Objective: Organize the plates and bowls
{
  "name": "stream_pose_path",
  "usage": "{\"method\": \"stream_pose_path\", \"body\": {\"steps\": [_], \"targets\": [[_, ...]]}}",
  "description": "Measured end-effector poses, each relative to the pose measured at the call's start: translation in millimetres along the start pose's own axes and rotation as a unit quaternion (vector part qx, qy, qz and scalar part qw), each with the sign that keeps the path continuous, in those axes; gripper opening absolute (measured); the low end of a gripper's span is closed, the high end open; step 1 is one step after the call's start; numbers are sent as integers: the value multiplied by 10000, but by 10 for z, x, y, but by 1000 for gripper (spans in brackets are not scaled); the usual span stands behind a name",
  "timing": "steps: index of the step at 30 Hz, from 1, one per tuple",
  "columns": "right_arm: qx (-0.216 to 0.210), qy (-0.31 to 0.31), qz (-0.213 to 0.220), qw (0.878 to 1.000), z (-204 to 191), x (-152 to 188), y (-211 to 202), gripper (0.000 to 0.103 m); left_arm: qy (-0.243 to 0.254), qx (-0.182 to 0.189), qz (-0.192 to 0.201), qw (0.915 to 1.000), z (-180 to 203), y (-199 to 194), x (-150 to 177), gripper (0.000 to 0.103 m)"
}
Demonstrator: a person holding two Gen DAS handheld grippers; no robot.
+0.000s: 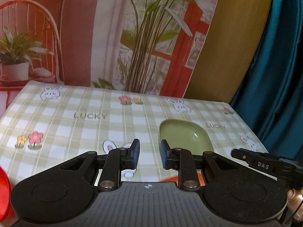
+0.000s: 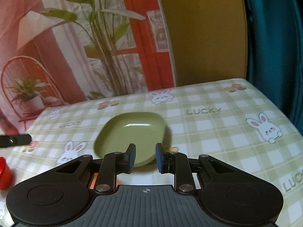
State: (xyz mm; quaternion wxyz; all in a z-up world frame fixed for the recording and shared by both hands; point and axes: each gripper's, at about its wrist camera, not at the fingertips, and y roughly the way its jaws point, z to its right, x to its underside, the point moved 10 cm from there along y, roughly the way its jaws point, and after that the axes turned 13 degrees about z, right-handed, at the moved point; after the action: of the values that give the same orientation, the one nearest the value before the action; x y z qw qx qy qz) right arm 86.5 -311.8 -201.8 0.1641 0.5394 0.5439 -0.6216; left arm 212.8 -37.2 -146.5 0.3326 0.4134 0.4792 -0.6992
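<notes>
Both hand-held grippers parted, empty | green plate (image 2: 130,134) | right view only: red cup (image 2: 4,172)

Green plate (image 2: 130,134) blurred, near edge hidden by fingers (image 2: 131,158); red obj (image 2: 4,172) cut off.

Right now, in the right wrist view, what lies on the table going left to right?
Red object → tip of the left gripper → green dish, with the right gripper open at its near edge.
</notes>
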Motion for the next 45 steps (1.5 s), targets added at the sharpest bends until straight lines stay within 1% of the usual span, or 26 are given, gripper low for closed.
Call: {"method": "stream_pose_path", "body": {"steps": [6, 8, 12, 17, 23, 27, 33, 35, 41, 42, 44, 45], "targets": [[273, -67, -31, 9996, 345, -58, 97, 22, 11, 148, -38, 9999, 45, 282, -49, 26], [315, -67, -91, 9994, 447, -50, 128, 25, 5, 194, -27, 9998, 74, 389, -18, 28], [321, -70, -181, 9993, 564, -21, 220, 26, -46, 203, -284, 9994, 134, 637, 153, 28], [203, 34, -335, 9992, 525, 43, 420, 26, 118, 291, -461, 9984, 255, 893, 272, 28], [71, 221, -396, 9989, 419, 63, 686, 26, 234, 323, -709, 9967, 323, 1184, 402, 28], [3, 299, -456, 9985, 331, 100, 817, 25, 272, 398, -825, 9954, 368, 1280, 468, 28], [-16, 299, -595, 9978, 233, 190, 968, 18, 351, 356, -1063, 9931, 374, 1413, 577, 28], [-9, 344, -634, 9974, 220, 221, 998, 13, 337, 345, -1123, 9925, 368, 1447, 602, 28], [17, 415, -695, 9967, 222, 278, 1035, 11, 257, 303, -1253, 9913, 359, 1559, 654, 28], [23, 426, -700, 9966, 225, 280, 1043, 11, 263, 271, -1273, 9911, 353, 1580, 664, 27], [52, 448, -706, 9965, 231, 284, 1053, 9, 375, 118, -1288, 9909, 328, 1606, 670, 8], [67, 463, -706, 9964, 235, 286, 1056, 9, 397, 74, -1281, 9909, 315, 1606, 664, 8]]}}
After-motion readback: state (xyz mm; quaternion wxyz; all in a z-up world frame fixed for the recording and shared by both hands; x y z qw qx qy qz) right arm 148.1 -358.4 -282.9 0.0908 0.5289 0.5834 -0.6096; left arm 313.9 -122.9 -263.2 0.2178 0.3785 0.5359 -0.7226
